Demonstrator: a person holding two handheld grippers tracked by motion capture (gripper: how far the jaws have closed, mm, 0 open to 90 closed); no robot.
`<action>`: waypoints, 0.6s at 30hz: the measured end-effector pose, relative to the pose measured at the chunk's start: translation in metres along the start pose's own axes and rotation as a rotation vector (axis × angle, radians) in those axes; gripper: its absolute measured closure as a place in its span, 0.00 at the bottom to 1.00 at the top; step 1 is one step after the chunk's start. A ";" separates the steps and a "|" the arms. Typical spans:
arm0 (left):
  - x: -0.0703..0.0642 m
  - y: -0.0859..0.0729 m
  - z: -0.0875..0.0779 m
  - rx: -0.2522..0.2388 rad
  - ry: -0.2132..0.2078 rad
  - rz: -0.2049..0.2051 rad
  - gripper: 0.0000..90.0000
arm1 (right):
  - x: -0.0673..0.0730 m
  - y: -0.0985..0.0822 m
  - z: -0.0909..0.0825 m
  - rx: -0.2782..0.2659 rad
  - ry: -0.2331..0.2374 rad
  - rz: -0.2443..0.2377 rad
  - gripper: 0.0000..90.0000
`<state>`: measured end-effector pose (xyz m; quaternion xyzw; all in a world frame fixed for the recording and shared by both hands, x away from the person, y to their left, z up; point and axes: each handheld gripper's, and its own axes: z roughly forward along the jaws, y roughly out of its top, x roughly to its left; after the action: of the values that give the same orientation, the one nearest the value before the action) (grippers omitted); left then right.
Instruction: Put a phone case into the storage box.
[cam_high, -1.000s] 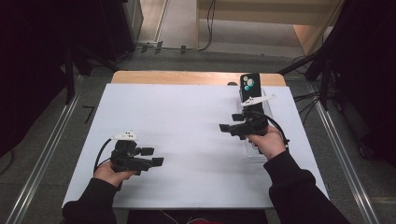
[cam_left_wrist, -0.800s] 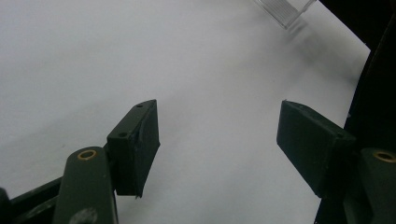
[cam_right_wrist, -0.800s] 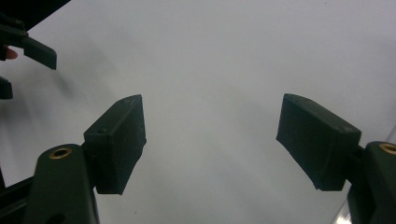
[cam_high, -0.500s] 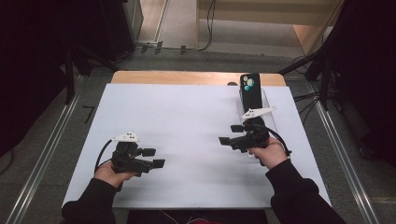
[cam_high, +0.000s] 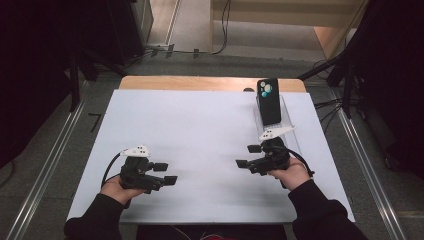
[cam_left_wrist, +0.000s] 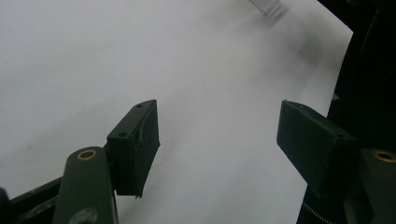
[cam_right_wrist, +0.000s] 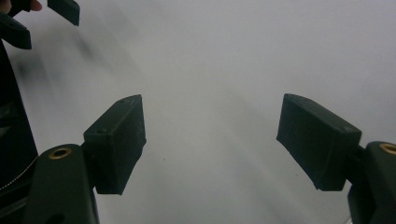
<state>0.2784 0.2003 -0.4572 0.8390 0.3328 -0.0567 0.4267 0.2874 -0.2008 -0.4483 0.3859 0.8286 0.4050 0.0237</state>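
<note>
Both grippers sit low over the white table (cam_high: 200, 130), near its front edge, well apart from each other.

Left gripper (cam_high: 164, 173) is held in the left hand (cam_high: 117, 187) at the front left, pointing toward the table's middle. Jaws apart, nothing between them; in the left gripper view there is only bare white surface in the gap (cam_left_wrist: 219, 140).

Right gripper (cam_high: 248, 156) is held in the right hand (cam_high: 290, 172) at the front right, pointing left toward the middle. Jaws apart, nothing between them; the right gripper view shows bare table in the gap (cam_right_wrist: 210, 140), with the left gripper's jaw tips far off in the top left corner.

Phone (cam_high: 268, 101), black, with its camera bump up, leans upright on a clear stand (cam_high: 289, 120) at the back right of the table. It is just behind the right gripper, not touching it. A corner of the stand peeks in at the top of the left gripper view (cam_left_wrist: 264, 5).

Neither gripper touches the phone or the stand. A wood strip (cam_high: 200, 83) runs along the table's far edge.
</note>
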 end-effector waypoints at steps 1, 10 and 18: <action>0.000 0.000 0.000 0.001 -0.001 0.002 0.34 | 0.000 -0.001 0.000 0.004 0.002 -0.005 0.24; -0.001 -0.004 0.000 0.012 -0.003 0.010 0.34 | 0.005 -0.017 -0.005 0.034 0.036 -0.012 0.24; -0.002 -0.005 0.000 0.018 -0.004 0.011 0.34 | 0.004 -0.030 -0.012 0.045 0.043 -0.009 0.24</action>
<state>0.2737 0.2014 -0.4603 0.8445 0.3269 -0.0589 0.4200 0.2623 -0.2169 -0.4598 0.3738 0.8395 0.3943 -0.0008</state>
